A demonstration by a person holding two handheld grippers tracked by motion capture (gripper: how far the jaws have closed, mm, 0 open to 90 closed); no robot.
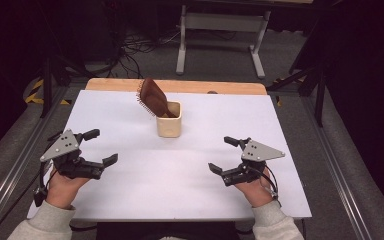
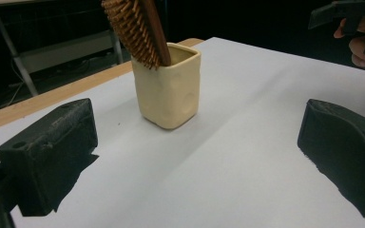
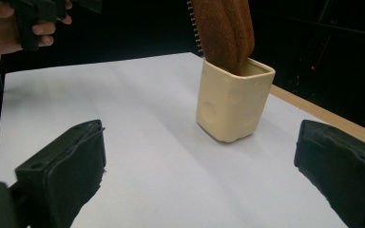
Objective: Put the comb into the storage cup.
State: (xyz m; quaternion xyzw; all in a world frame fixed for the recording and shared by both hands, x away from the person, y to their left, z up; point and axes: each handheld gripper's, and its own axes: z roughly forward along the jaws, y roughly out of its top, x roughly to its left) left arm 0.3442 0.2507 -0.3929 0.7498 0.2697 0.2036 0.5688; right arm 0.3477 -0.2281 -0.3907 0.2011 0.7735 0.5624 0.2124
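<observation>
- Left gripper [image 1: 96, 146], right gripper [image 1: 227, 153]: fingers released, empty, near table [image 1: 130, 107] edge.
- Hairbrush [image 1: 153, 97] leans in cream cup [image 1: 169, 120], centre-far.
- Likely pre-grasp; next needs a reach toward the cup.

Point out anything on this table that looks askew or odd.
The wooden hairbrush stands handle-down in the cream cup, leaning toward the table's far left with its bristled head sticking well above the rim. The cup's walls look dented in both gripper views. Nothing is spilled.
</observation>
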